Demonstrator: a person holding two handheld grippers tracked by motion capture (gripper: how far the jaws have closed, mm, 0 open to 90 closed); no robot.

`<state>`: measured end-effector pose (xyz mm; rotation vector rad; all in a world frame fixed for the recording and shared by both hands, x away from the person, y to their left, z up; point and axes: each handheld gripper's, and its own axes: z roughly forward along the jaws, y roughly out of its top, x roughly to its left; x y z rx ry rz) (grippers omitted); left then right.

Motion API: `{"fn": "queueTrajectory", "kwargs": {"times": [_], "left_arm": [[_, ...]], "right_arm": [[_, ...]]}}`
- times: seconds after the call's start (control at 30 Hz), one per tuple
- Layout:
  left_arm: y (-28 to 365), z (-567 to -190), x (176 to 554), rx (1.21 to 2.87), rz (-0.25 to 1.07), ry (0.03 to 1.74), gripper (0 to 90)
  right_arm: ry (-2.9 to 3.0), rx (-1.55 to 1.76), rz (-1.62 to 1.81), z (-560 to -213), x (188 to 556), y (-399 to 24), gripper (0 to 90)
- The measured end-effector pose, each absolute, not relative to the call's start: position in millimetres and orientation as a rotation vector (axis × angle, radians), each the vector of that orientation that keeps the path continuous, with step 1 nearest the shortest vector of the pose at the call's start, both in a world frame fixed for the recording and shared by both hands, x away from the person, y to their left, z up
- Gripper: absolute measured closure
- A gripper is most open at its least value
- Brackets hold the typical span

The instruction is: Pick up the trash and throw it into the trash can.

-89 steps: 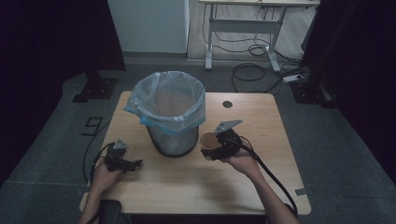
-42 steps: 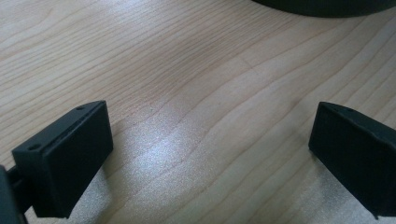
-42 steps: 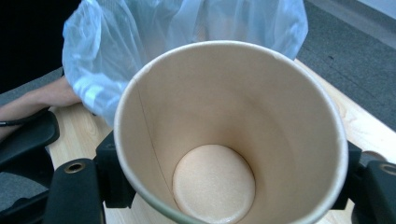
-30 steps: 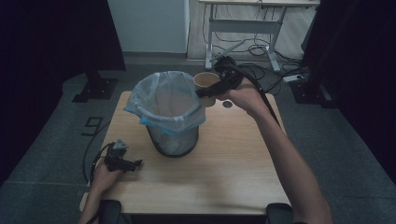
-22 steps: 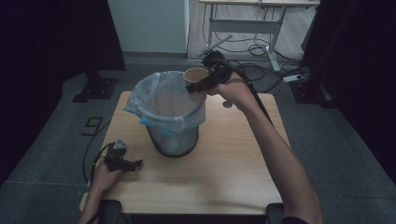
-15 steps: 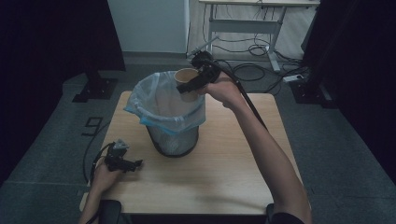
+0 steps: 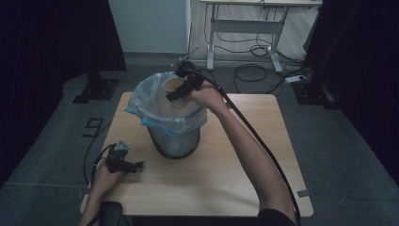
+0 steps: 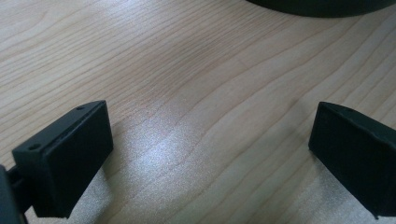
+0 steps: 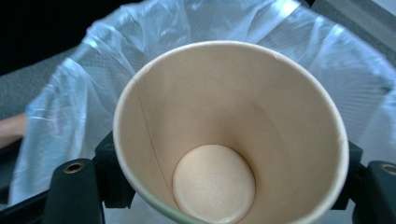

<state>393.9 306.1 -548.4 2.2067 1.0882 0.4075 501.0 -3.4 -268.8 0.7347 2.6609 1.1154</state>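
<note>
I have the right tongs (image 7: 175, 92) clamped on a paper cup (image 7: 173, 86), one jaw on each side of its wall, as the right gripper view makes plain: the cup (image 9: 231, 130) sits between the two black jaws with its mouth turned toward the camera and nothing inside it. From the high view, the cup hangs above the open mouth of the bin (image 7: 171, 117), toward its far side, tipped a little to the left. It touches neither the bin's rim nor the clear bag (image 7: 155, 113) that lines it, as far as I can judge; the light is dim there and the edges blur together. In the right gripper view the bag (image 9: 70, 93) spreads out behind and below the cup.

The bin stands on the desk (image 7: 235, 179), left of centre and toward the far edge. My right arm reaches across the desk from the near right corner to get over it.

My left tongs (image 7: 135, 165) rest low over the near left part of the desk, well apart from the bin. Their jaws stand wide apart with only bare wood (image 8: 196, 93) between them, and the dark foot of the bin (image 8: 322, 5) shows at the far edge of the left gripper view.
</note>
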Motion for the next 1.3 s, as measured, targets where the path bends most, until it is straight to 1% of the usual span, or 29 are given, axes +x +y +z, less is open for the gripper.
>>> {"fn": "queueTrajectory", "kwargs": {"times": [0.2, 0.27, 0.33, 0.4, 0.43, 0.9, 1.3], "left_arm": [[306, -548, 394, 2.208, 0.407, 1.087, 0.0], [306, -548, 394, 2.208, 0.407, 1.087, 0.0], [306, -548, 394, 2.208, 0.407, 1.087, 0.0], [306, -548, 394, 2.208, 0.407, 1.086, 0.0], [306, -548, 394, 2.208, 0.407, 1.086, 0.0], [306, -548, 394, 2.208, 0.407, 1.086, 0.0], [306, -548, 394, 2.207, 0.407, 1.088, 0.0]], "right_arm": [[2.682, 0.732, 1.023, -282, 503, 7, 22.8], [2.692, 0.745, 1.002, -286, 504, 8, 13.2], [2.707, 0.760, 0.973, -289, 504, 8, 11.0], [2.707, 0.754, 0.952, -291, 504, 8, 1.1], [2.700, 0.753, 0.944, -291, 503, 8, 0.0], [2.631, 0.737, 1.013, -270, 493, -21, 0.2], [2.578, 0.774, 1.056, -268, 480, -57, 0.1]]}}
